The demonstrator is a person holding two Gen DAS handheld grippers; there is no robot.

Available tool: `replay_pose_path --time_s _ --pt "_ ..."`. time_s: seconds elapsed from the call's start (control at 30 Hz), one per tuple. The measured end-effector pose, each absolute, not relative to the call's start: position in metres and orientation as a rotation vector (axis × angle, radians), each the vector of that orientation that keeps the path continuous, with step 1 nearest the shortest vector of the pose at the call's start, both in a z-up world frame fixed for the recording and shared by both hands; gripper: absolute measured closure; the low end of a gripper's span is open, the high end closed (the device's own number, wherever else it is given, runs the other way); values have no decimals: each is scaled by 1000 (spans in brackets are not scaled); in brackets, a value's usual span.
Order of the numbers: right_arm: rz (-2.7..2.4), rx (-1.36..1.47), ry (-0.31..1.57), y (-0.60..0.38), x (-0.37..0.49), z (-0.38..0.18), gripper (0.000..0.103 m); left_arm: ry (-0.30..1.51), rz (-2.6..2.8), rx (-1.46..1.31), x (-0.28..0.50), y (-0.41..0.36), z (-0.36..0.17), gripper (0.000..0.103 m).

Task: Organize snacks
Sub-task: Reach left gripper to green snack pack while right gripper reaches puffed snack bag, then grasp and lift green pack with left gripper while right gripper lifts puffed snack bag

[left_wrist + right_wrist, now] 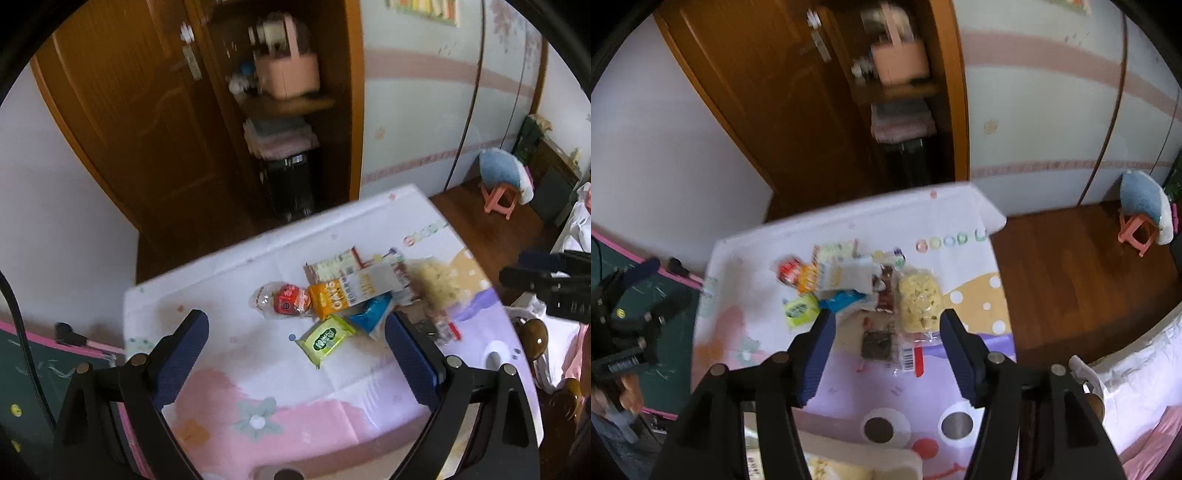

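A pile of snack packets lies on a table with a pastel cloth [240, 258]. It holds a red round packet [290, 299], an orange and white oats box [347, 291], a blue packet [371, 312], a green packet [325, 339] and a clear bag of yellow chips [918, 299]. A dark packet with a barcode [882, 341] lies nearest the right gripper. My left gripper [297, 328] is open and empty above the pile's near side. My right gripper [886, 317] is open and empty above the dark packet and chips bag. The pile also shows in the right wrist view [827, 280].
A pale container edge [864, 459] shows at the table's near side. An open wooden door [147, 129] and a shelf with a pink box [288, 74] stand behind the table. A pink stool with a blue cushion [502, 184] stands on the wood floor at right.
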State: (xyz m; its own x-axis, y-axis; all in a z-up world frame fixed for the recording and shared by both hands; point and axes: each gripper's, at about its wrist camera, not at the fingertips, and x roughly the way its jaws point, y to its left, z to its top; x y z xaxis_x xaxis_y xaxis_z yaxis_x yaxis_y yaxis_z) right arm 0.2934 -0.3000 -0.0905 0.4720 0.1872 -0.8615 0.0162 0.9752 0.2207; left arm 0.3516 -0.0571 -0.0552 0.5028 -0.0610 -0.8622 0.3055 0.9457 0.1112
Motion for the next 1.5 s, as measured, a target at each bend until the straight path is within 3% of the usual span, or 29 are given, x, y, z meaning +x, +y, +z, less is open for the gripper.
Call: replay_pose_path --time_s 0.3,0.7,0.87,0.93,1.0,1.3,1.5 --pt "72 205 1246 -298 334 -187 44 1197 -258 396 377 -76 -181 7" --pt "29 91 1287 -288 346 -227 41 1286 -268 379 390 -85 -240 9" --pt "22 134 1308 -292 351 -238 38 1306 -265 320 395 -81 -246 25" --pt "17 143 1303 -292 351 -238 37 1323 -304 257 396 -81 -242 47" --pt "17 136 1305 -291 349 -237 43 1326 -309 228 395 -76 -241 61" --pt "31 109 1282 -283 327 -222 47 1371 -215 193 370 -66 -226 66" --pt "71 167 1192 -286 297 -172 47 1295 -190 176 333 -54 -169 68"
